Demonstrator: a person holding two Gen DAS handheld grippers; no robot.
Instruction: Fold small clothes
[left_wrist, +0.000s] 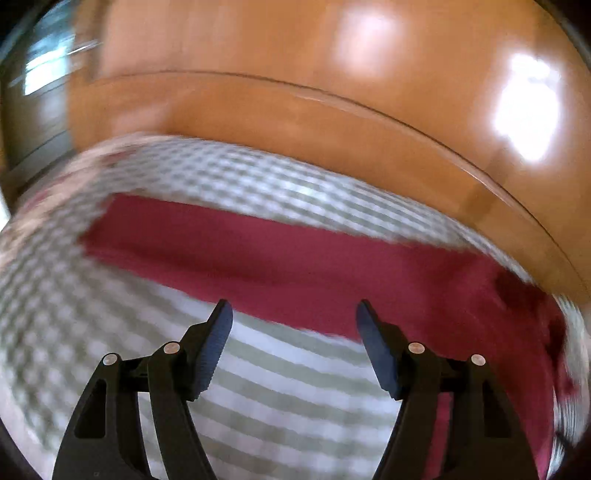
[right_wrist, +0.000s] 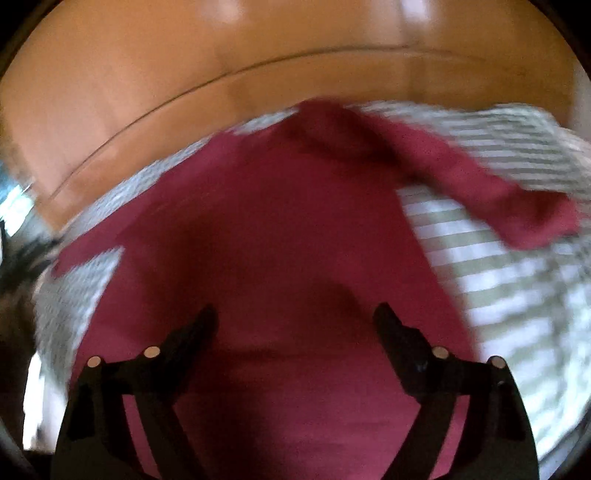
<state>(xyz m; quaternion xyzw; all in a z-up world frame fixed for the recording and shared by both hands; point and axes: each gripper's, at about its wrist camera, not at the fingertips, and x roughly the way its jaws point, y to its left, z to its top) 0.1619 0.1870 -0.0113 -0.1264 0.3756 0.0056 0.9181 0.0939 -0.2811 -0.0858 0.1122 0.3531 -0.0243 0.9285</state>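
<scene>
A dark red garment (left_wrist: 295, 266) lies on a grey-and-white checked cloth (left_wrist: 288, 398). In the left wrist view it stretches as a band from left to right, just beyond my left gripper (left_wrist: 294, 314), which is open and empty above the checked cloth. In the right wrist view the red garment (right_wrist: 273, 236) fills the middle, with a sleeve (right_wrist: 498, 199) reaching to the right. My right gripper (right_wrist: 295, 317) is open and empty, hovering over the garment's body. Both views are blurred by motion.
The checked cloth (right_wrist: 517, 288) covers a table. Behind it stands a glossy orange-brown wooden panel (left_wrist: 332, 92) with bright light reflections. It also shows in the right wrist view (right_wrist: 184, 74). A dark area with a window lies at far left (left_wrist: 40, 85).
</scene>
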